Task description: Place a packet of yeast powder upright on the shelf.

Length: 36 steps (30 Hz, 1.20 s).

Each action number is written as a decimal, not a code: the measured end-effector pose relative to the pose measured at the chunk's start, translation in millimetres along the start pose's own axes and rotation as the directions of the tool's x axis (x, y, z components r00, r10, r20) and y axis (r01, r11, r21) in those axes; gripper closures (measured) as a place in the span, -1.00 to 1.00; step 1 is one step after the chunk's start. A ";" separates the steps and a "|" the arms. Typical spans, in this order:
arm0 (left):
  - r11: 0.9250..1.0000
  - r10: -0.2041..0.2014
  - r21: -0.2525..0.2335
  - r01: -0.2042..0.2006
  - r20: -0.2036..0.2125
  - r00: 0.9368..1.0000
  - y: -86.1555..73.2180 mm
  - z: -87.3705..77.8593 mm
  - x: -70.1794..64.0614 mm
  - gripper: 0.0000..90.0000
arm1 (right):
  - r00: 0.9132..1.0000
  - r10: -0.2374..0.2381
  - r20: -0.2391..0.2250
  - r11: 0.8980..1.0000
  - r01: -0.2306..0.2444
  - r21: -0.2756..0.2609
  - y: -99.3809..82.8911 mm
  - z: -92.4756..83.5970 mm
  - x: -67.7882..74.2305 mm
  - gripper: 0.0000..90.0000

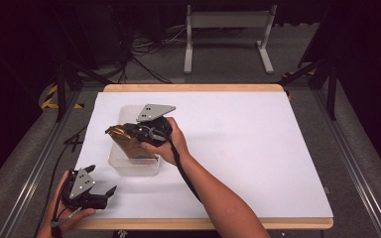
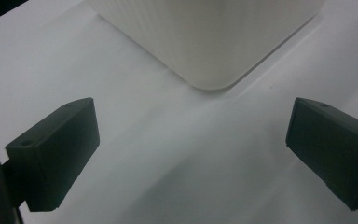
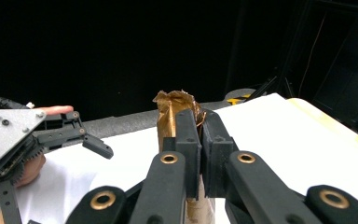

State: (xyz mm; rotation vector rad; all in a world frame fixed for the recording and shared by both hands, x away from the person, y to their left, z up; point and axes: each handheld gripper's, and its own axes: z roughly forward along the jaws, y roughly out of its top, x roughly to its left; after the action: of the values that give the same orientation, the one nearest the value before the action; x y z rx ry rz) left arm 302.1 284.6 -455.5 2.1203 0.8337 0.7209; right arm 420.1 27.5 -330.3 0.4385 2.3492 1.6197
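While over the bin [image 1: 129, 166], brown bag [image 1: 129, 144] between right tool [image 1: 129, 133] jaws.

white tabletop [image 1: 258, 148] | wood edge [image 1: 193, 88] | grey bench frame [image 1: 228, 29] | floor cables [image 1: 149, 49] | hazard tape [image 1: 52, 96]

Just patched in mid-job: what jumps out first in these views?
The right gripper, shut on a crinkled gold-brown bag, holds it over the clear plastic bin at the white table's left side. The left gripper rests open near the front left edge, its jaws spread and pointing at the bin's corner.
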 end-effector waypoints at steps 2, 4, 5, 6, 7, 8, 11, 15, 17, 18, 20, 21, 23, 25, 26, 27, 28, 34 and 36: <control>1.000 -0.001 0.001 0.001 0.003 1.000 0.1 -0.1 0.0 -0.92 | 1.000 -0.002 0.001 1.000 0.002 -0.002 -1.4 -2.5 -1.0 0.93; 1.000 -0.004 -0.002 0.004 0.004 1.000 -0.1 0.2 0.1 -0.92 | 1.000 -0.002 0.003 1.000 0.002 0.000 -2.7 -4.9 -1.9 0.93; 1.000 -0.003 0.000 0.003 0.000 1.000 -0.1 0.2 0.3 -0.92 | 1.000 0.000 0.006 1.000 0.000 0.000 -3.4 -6.2 -2.3 0.93; 1.000 -0.002 0.001 0.002 0.000 1.000 -0.1 0.2 0.2 -0.92 | 1.000 0.002 0.004 1.000 -0.002 0.000 -4.1 -7.4 -2.6 0.93; 1.000 -0.007 -0.001 0.007 0.002 1.000 0.0 0.4 -0.2 -0.92 | 1.000 0.000 0.005 1.000 0.000 -0.001 -4.6 -8.5 -2.6 0.93; 1.000 -0.004 0.000 0.004 0.002 1.000 0.3 0.2 -0.2 -0.92 | 1.000 -0.009 0.013 1.000 0.009 -0.001 -5.8 -10.7 -2.3 0.93; 1.000 0.002 0.002 -0.002 -0.001 1.000 0.3 0.2 0.1 -0.92 | 1.000 -0.016 0.017 1.000 0.016 -0.001 -7.0 -13.1 -2.6 0.92; 1.000 0.005 0.006 -0.005 0.000 1.000 0.7 0.8 -0.2 -0.92 | 1.000 -0.011 0.027 1.000 0.012 -0.002 -10.0 -17.9 -5.3 0.92; 1.000 0.009 0.006 -0.009 0.003 1.000 0.9 1.0 -0.1 -0.92 | 0.999 -0.008 0.035 1.000 0.008 -0.004 -12.2 -20.9 -6.7 0.91; 1.000 0.009 0.006 -0.009 0.003 1.000 0.9 1.0 -0.1 -0.92 | 0.999 -0.008 0.035 1.000 0.008 -0.004 -12.2 -20.9 -6.7 0.91; 1.000 0.008 0.007 -0.008 0.004 1.000 0.8 1.1 0.2 -0.92 | 0.999 -0.005 0.038 1.000 0.006 -0.005 -13.9 -23.4 -8.2 0.91; 1.000 0.008 0.008 -0.008 0.004 1.000 0.8 1.3 0.2 -0.92 | 1.000 0.002 0.032 1.000 -0.002 -0.005 -14.5 -24.6 -9.1 0.90; 1.000 0.007 0.009 -0.007 0.004 1.000 1.0 1.4 -0.2 -0.92 | 0.999 0.003 0.035 1.000 -0.003 -0.002 -15.9 -27.7 -10.5 0.90; 1.000 0.008 0.009 -0.008 0.003 1.000 1.0 1.3 -0.2 -0.92 | 0.999 0.003 0.036 1.000 -0.003 -0.002 -16.7 -28.5 -10.7 0.90; 1.000 0.006 0.008 -0.006 0.004 1.000 0.9 1.4 0.0 -0.92 | 0.999 0.005 0.036 1.000 -0.005 -0.003 -18.4 -30.6 -11.3 0.89; 1.000 0.006 0.008 -0.006 0.004 1.000 0.9 1.4 0.0 -0.92 | 0.999 0.005 0.036 1.000 -0.005 -0.003 -18.4 -30.6 -11.3 0.89; 1.000 0.000 0.008 -0.001 0.007 1.000 0.8 1.8 -0.2 -0.92 | 0.999 0.005 0.036 1.000 -0.005 -0.004 -18.9 -31.4 -11.4 0.89; 1.000 0.007 0.011 -0.007 0.004 1.000 1.0 2.2 -0.5 -0.92 | 0.999 -0.026 0.043 1.000 0.025 0.014 -18.9 -32.8 -8.6 0.82; 1.000 -0.001 0.007 0.001 0.008 1.000 0.8 2.2 -0.4 -0.92 | 0.997 -0.051 0.054 0.998 0.049 0.040 -18.1 -33.3 -8.4 0.72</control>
State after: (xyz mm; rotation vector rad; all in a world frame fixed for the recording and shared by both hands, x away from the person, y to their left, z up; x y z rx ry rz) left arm 303.7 282.9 -456.2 2.1280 0.8339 0.7096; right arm 413.5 -10.4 -335.4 0.4230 2.3357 1.5235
